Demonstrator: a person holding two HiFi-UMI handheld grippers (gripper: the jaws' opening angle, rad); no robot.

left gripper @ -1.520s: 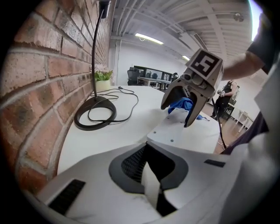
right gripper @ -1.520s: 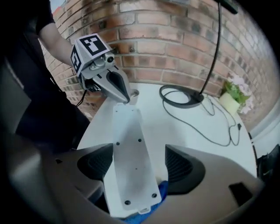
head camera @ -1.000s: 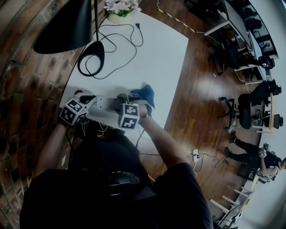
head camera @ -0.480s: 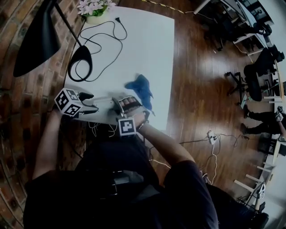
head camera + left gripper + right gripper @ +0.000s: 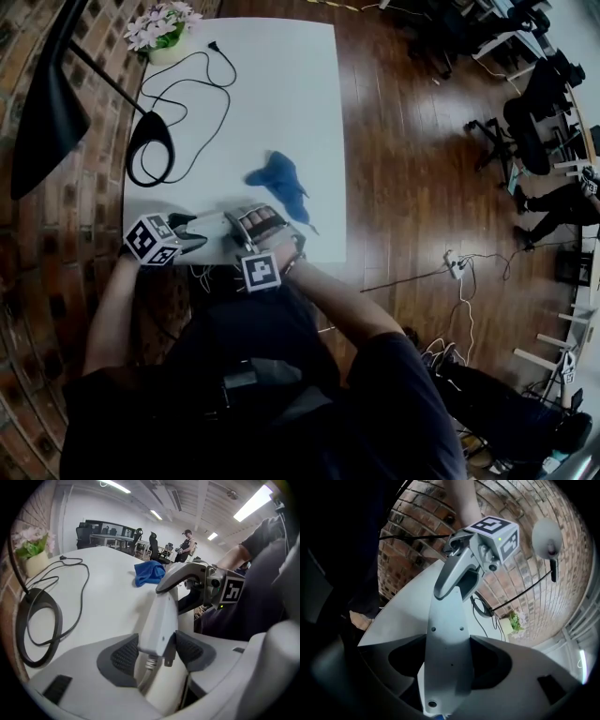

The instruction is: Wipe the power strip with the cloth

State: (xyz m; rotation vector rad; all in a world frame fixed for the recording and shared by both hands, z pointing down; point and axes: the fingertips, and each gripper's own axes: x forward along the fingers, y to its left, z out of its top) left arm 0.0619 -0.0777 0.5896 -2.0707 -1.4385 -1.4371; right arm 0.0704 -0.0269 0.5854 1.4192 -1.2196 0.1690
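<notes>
The white power strip hangs at the table's near edge, carried at both ends. My left gripper has the cord end between its pads, which sit against both sides; its jaws have just been closing on it. My right gripper is shut on the other end, where the strip's grey underside with screw holes faces the camera. The blue cloth lies crumpled on the white table, just beyond the right gripper, and nothing holds it. It also shows in the left gripper view.
A black lamp base with a looping black cable lies at the left of the table. A flower pot stands at the far left corner. A brick wall runs along the left. Wooden floor and office chairs are at the right.
The right gripper has drawn back from the cloth toward the near edge with the strip's end. The left gripper has taken a new hold round the cord end. The cloth stays put.
</notes>
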